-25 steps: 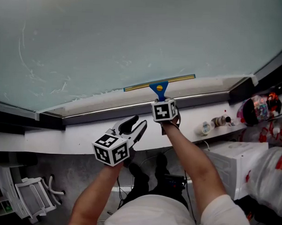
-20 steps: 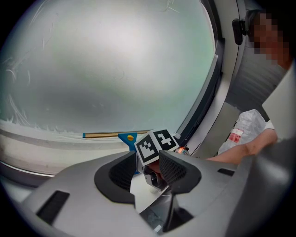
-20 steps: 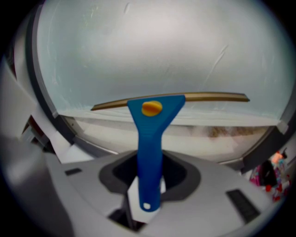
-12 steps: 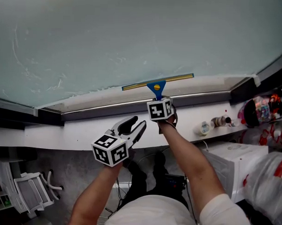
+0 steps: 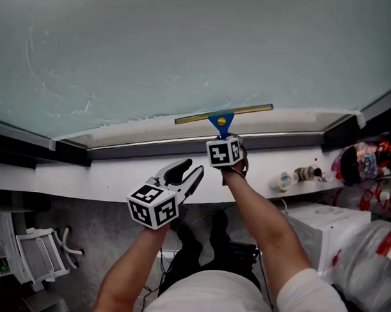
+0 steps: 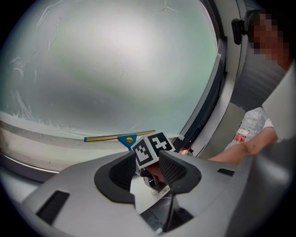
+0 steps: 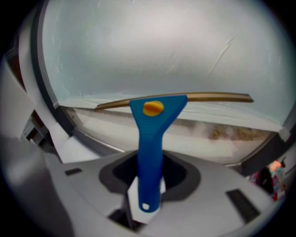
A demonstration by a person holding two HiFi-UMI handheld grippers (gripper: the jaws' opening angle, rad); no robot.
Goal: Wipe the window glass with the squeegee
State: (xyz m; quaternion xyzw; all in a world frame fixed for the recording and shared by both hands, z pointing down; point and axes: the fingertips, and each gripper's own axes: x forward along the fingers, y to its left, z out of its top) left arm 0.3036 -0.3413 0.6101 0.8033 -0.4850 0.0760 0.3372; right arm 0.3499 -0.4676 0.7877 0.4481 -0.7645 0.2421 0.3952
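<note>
The squeegee sits at the bottom edge of the window glass. Its brass-coloured blade lies across the pane just above the lower frame. Wide glass stands open above it and to both sides, with the dark side frame well off to the right. The right gripper pinches the squeegee's blue handle from below. The left gripper, jaws spread and empty, hangs lower left over the white sill, apart from the squeegee.
</note>
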